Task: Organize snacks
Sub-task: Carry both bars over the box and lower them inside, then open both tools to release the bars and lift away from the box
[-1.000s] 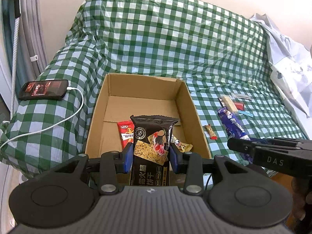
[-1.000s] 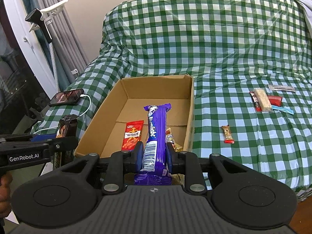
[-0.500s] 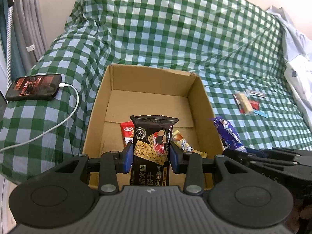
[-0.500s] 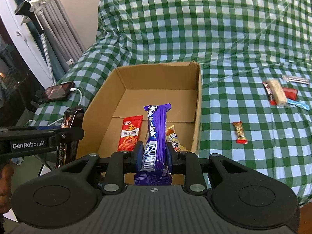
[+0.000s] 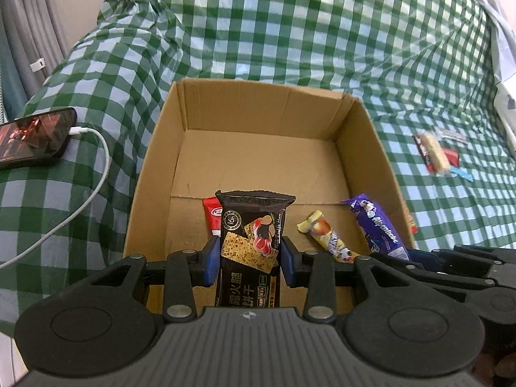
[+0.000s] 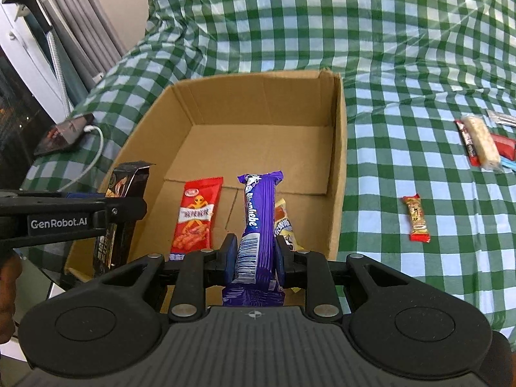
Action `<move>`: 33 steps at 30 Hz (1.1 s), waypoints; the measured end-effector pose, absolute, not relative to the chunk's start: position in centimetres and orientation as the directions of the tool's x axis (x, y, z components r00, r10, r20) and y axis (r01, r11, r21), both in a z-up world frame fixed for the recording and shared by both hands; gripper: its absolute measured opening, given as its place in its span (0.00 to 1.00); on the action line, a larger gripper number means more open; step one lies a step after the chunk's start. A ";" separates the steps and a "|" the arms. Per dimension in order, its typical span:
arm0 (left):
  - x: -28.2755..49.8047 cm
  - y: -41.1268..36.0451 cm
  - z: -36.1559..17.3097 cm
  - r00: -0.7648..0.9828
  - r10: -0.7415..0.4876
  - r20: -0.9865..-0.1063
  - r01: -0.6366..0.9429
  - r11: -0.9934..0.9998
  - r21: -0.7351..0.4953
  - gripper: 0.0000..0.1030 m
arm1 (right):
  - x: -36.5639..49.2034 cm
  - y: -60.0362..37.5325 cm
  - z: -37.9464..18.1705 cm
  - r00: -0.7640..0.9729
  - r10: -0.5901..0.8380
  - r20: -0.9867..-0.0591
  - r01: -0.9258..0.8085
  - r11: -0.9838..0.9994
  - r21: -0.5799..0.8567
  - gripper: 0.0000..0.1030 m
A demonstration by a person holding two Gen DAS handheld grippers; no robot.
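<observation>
Both packets over the box's near edge.
We clamp the black cracker packet (image 5: 250, 251) in the left gripper (image 5: 250, 262) and the purple bar (image 6: 256, 225) in the right gripper (image 6: 254, 259), lengthwise, to drop them into the cardboard box (image 6: 335, 148).

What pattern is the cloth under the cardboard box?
Green-and-white check on the cloth, clearest in the right wrist view.
</observation>
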State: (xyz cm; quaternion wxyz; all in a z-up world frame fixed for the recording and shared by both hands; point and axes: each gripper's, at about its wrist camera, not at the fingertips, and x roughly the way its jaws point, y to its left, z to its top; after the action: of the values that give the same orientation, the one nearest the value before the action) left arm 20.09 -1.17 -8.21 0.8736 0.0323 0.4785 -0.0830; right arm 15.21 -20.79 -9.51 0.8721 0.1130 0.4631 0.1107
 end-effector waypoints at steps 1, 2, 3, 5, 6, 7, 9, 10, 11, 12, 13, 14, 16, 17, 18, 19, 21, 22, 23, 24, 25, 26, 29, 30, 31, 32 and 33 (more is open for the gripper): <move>20.4 -1.2 -8.6 0.525 -0.109 -0.844 0.175 0.984 -0.018 0.41 | 15.5 -20.7 -9.9 0.541 0.296 -0.787 -0.088 0.951 0.297 0.25; 20.6 -1.2 -8.9 0.521 -0.106 -0.847 0.174 0.985 -0.016 0.41 | 15.7 -20.7 -10.2 0.536 0.293 -0.791 -0.087 0.952 0.294 0.25; 21.0 -1.3 -9.4 0.516 -0.102 -0.851 0.171 0.985 -0.014 0.41 | 16.0 -20.7 -10.5 0.533 0.291 -0.795 -0.085 0.953 0.291 0.25; 21.4 -1.4 -9.9 0.510 -0.090 -0.855 0.167 0.986 -0.004 0.41 | 16.3 -20.7 -10.9 0.527 0.286 -0.800 -0.083 0.954 0.287 0.25; 21.6 -1.4 -10.1 0.512 -0.084 -0.855 0.167 0.986 0.003 0.41 | 16.6 -20.7 -11.1 0.525 0.283 -0.803 -0.080 0.955 0.284 0.25; 21.8 -1.6 -10.3 0.513 -0.078 -0.855 0.167 0.986 0.011 0.42 | 16.8 -20.7 -11.3 0.523 0.281 -0.804 -0.079 0.956 0.283 0.25; 22.0 -1.8 -10.2 0.522 -0.070 -0.850 0.167 0.986 0.022 0.53 | 17.1 -20.6 -11.4 0.525 0.277 -0.805 -0.074 0.957 0.281 0.27; 21.9 -1.8 -9.9 0.536 -0.064 -0.842 0.161 0.987 0.027 0.78 | 17.3 -20.5 -11.4 0.527 0.278 -0.803 -0.072 0.956 0.283 0.30; 21.7 -1.7 -9.5 0.556 -0.056 -0.829 0.152 0.988 0.035 1.00 | 17.4 -20.5 -11.2 0.530 0.279 -0.801 -0.069 0.956 0.287 0.41; 21.2 -1.5 -8.9 0.598 -0.041 -0.800 0.133 0.990 0.048 0.99 | 17.5 -20.5 -11.0 0.536 0.279 -0.797 -0.063 0.955 0.291 0.53; 20.7 -1.5 -8.4 0.628 -0.030 -0.778 0.122 0.991 0.061 1.00 | 17.4 -20.6 -10.7 0.543 0.277 -0.792 -0.058 0.954 0.294 0.58; 20.3 -1.5 -8.1 0.642 -0.021 -0.766 0.123 0.989 0.076 1.00 | 17.3 -20.5 -10.5 0.551 0.273 -0.789 -0.053 0.954 0.294 0.65; 19.4 -1.5 -7.8 0.640 -0.013 -0.769 0.133 0.987 0.094 1.00 | 16.8 -20.5 -10.0 0.557 0.264 -0.787 -0.044 0.956 0.290 0.73; 18.8 -1.3 -7.8 0.630 -0.014 -0.777 0.130 0.988 0.088 1.00 | 16.5 -20.4 -9.9 0.551 0.257 -0.794 -0.040 0.958 0.283 0.78; 18.3 -1.1 -7.7 0.619 -0.022 -0.785 0.130 0.989 0.075 1.00 | 16.0 -20.3 -9.7 0.543 0.251 -0.801 -0.038 0.961 0.276 0.80; 17.7 -1.0 -7.6 0.611 -0.030 -0.791 0.133 0.989 0.066 1.00 | 15.4 -20.3 -9.6 0.537 0.253 -0.805 -0.037 0.960 0.277 0.81; 16.4 -0.7 -7.2 0.600 -0.029 -0.800 0.136 0.989 0.066 1.00 | 14.0 -20.2 -9.2 0.525 0.261 -0.810 -0.041 0.958 0.282 0.84; 15.7 -0.6 -6.9 0.602 -0.026 -0.798 0.133 0.989 0.068 1.00 | 13.3 -20.1 -9.0 0.523 0.261 -0.811 -0.043 0.959 0.281 0.85; 15.1 -0.6 -6.6 0.605 -0.025 -0.796 0.131 0.989 0.069 1.00 | 12.6 -20.2 -8.7 0.525 0.260 -0.810 -0.046 0.959 0.278 0.87; 14.4 -0.5 -6.2 0.610 -0.024 -0.792 0.129 0.989 0.069 1.00 | 11.9 -20.1 -8.3 0.529 0.256 -0.809 -0.048 0.961 0.272 0.88; 13.7 -0.4 -5.7 0.617 -0.024 -0.787 0.127 0.989 0.069 1.00 | 11.1 -20.1 -7.9 0.535 0.253 -0.806 -0.053 0.962 0.267 0.88; 12.9 -0.3 -5.1 0.628 -0.026 -0.778 0.126 0.990 0.069 1.00 | 10.5 -20.0 -7.5 0.542 0.251 -0.802 -0.058 0.963 0.263 0.89; 10.9 -0.1 -3.2 0.661 -0.027 -0.750 0.125 0.989 0.075 1.00 | 8.6 -19.9 -5.9 0.576 0.244 -0.780 -0.068 0.965 0.251 0.90; 10.0 -0.1 -2.4 0.679 -0.025 -0.734 0.124 0.989 0.081 1.00 | 7.9 -19.9 -5.2 0.593 0.242 -0.768 -0.072 0.966 0.249 0.91; 9.3 -0.1 -1.8 0.694 -0.023 -0.720 0.122 0.989 0.085 1.00 | 7.2 -19.9 -4.7 0.606 0.241 -0.758 -0.075 0.966 0.247 0.91; 8.7 0.0 -1.2 0.708 -0.022 -0.706 0.120 0.989 0.090 1.00 | 6.5 -19.8 -4.1 0.620 0.240 -0.747 -0.080 0.966 0.244 0.92; 7.9 -0.1 -0.6 0.723 -0.019 -0.691 0.118 0.988 0.096 1.00 | 5.6 -19.7 -3.5 0.635 0.238 -0.735 -0.086 0.967 0.239 0.93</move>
State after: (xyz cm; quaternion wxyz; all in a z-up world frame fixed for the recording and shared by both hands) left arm 7.91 -0.08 -0.64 0.9258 0.0665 0.3703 -0.0371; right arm 5.64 -19.71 -3.50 0.8995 0.0911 0.4177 0.0901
